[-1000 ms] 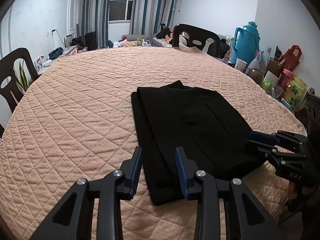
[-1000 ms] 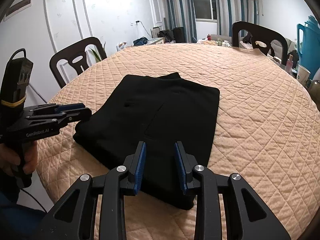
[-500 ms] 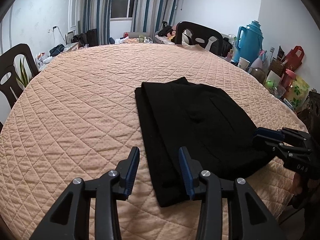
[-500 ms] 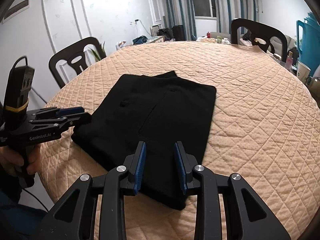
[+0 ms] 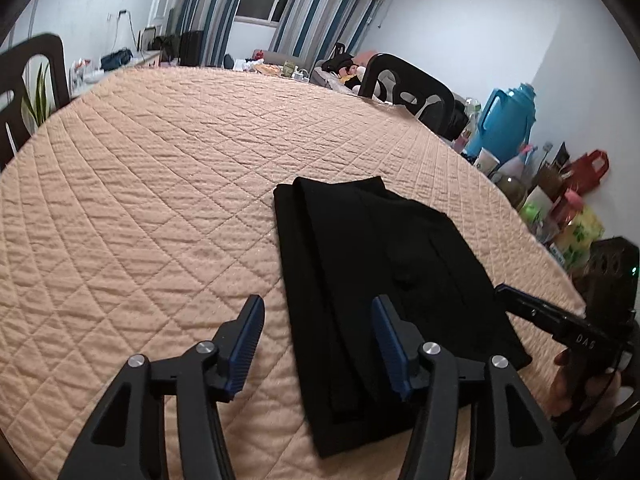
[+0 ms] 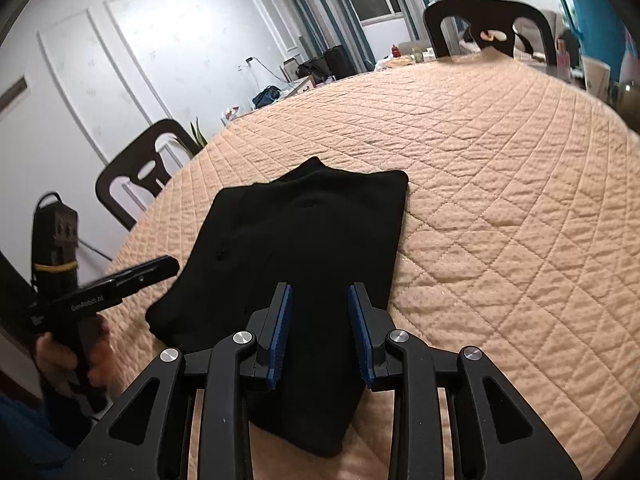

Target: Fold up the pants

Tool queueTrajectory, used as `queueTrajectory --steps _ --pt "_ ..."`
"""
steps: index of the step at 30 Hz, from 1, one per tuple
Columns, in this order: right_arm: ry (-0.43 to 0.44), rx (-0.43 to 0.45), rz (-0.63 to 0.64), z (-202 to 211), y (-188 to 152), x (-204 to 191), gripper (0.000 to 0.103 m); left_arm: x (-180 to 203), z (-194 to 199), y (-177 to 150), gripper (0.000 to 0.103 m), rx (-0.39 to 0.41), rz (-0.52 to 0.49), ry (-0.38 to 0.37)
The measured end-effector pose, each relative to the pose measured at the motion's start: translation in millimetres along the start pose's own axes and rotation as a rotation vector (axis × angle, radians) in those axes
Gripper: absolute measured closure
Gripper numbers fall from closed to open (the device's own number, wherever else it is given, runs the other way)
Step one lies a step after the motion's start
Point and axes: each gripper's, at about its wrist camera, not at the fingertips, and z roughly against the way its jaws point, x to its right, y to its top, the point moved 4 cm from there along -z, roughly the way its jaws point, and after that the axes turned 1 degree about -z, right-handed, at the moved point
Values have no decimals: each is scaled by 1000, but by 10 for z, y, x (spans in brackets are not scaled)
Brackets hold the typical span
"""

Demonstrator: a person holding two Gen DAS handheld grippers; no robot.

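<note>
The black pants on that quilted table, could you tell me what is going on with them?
A person is folding them with a handheld gripper in each hand. The black pants lie folded into a compact stack on the peach quilted table cover. Neither gripper holds the cloth: the left gripper hovers over the stack's near end with its jaws opening, and the right gripper hovers open above the other side.
</note>
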Motion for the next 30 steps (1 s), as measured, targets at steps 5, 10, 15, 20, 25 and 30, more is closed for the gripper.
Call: queueTrajectory --steps 5,10,15,20,25,30 --pt "41 -7 -51 -42 34 63 72 -21 -167 -4 43 -43 30 -27" --pt "30 15 -76 1 56 111 72 5 -190 -18 40 -41 39 -47" --pt "-2 1 -127 -33 41 257 58 56 -198 -44 40 -47 32 -78" --pt "31 -32 -169 -135 -4 303 58 127 -250 -23 40 -53 25 -92" --pt "66 -34 -177 -236 57 283 58 100 -342 79 40 -39 23 -113" --pt "132 -45 -214 -235 12 258 56 107 -281 5 40 -38 32 -114"
